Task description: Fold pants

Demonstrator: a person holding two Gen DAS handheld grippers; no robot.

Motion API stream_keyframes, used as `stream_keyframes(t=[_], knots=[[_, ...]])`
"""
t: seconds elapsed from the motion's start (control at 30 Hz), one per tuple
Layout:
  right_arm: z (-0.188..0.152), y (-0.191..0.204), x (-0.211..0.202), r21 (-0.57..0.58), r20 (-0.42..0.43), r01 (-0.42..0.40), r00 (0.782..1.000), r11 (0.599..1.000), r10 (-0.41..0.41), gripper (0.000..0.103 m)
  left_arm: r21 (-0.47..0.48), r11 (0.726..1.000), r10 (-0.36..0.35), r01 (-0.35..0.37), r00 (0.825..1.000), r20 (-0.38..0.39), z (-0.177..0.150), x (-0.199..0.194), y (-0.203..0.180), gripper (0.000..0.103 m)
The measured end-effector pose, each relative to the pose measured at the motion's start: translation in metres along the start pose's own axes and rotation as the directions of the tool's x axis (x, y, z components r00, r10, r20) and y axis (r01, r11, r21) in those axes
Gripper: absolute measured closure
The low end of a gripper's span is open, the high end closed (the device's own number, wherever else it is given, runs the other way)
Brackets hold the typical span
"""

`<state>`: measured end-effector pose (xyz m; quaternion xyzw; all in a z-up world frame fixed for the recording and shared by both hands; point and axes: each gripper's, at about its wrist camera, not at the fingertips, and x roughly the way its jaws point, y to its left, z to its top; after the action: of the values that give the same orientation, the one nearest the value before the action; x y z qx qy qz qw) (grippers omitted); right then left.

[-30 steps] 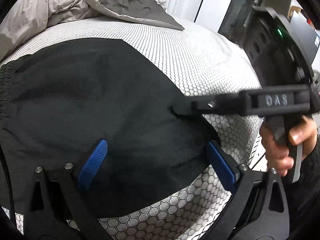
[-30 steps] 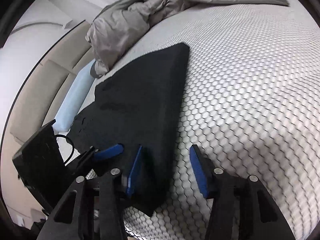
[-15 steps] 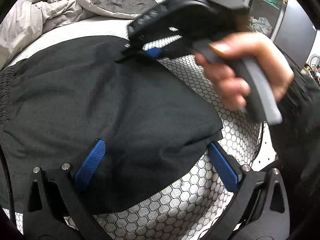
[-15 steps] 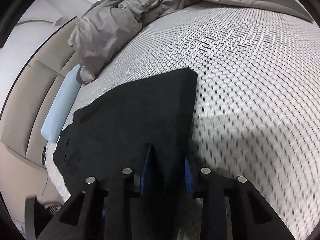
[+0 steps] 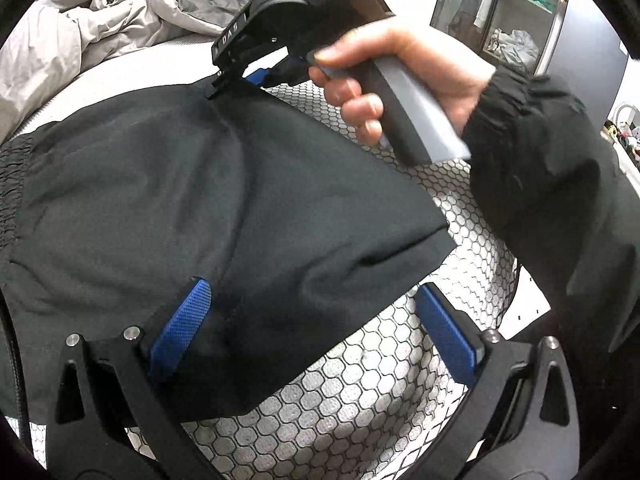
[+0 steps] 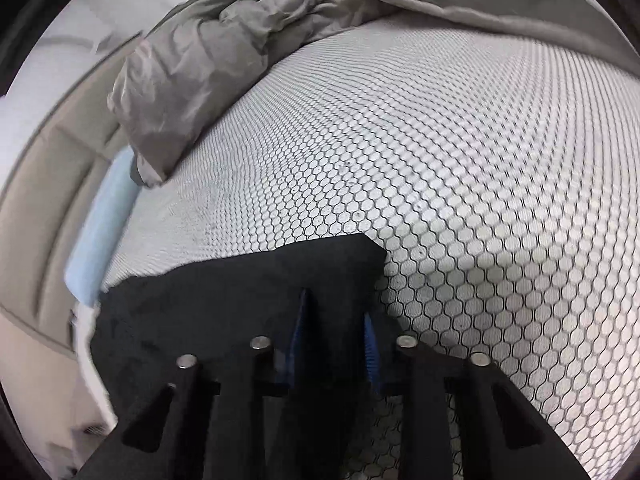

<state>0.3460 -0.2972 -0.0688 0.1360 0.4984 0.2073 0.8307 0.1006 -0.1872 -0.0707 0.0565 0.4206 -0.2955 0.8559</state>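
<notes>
Pants (image 5: pixel 208 208) lie spread across the honeycomb-patterned mattress (image 6: pixel 460 168), filling the centre of the left wrist view. The left gripper (image 5: pixel 316 328) hangs released at the bottom of the frame, its blue fingers (image 5: pixel 180 328) wide apart over the fabric. The right gripper (image 6: pixel 334 340) is clenched on a pants corner, low in its own view.

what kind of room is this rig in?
Most likely a bedroom: the black pants lie on a honeycomb-patterned mattress, a rumpled grey duvet is pushed to its far end, and a padded beige headboard runs alongside.
</notes>
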Motion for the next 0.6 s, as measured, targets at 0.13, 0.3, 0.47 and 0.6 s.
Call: stream_keyframes(t=[0.13,0.3,0.47,0.6], knots=[[-0.008,0.001,-0.018,-0.005,0.041,0.014,0.999,1.0,-0.013,0.065,-0.061,0.997,-0.052,0.054,0.998,0.03,0.001,-0.015,0.009,0.002],[-0.047,-0.009,-0.064,0.052,0.08,-0.103,0.992,0.993,0.099,0.046,-0.101,0.991,-0.08,0.091,0.991,0.108,0.005,-0.052,0.028,0.002],[-0.096,-0.014,-0.076,0.1,0.064,-0.184,0.982,0.978,0.179,0.046,-0.155,0.988,0.024,0.006,0.981,0.19,0.004,-0.085,0.064,0.002],[-0.112,-0.006,-0.061,0.091,0.008,-0.203,0.979,0.975,0.203,0.046,-0.274,0.953,0.177,-0.126,0.969,0.171,-0.001,-0.088,0.108,0.002]])
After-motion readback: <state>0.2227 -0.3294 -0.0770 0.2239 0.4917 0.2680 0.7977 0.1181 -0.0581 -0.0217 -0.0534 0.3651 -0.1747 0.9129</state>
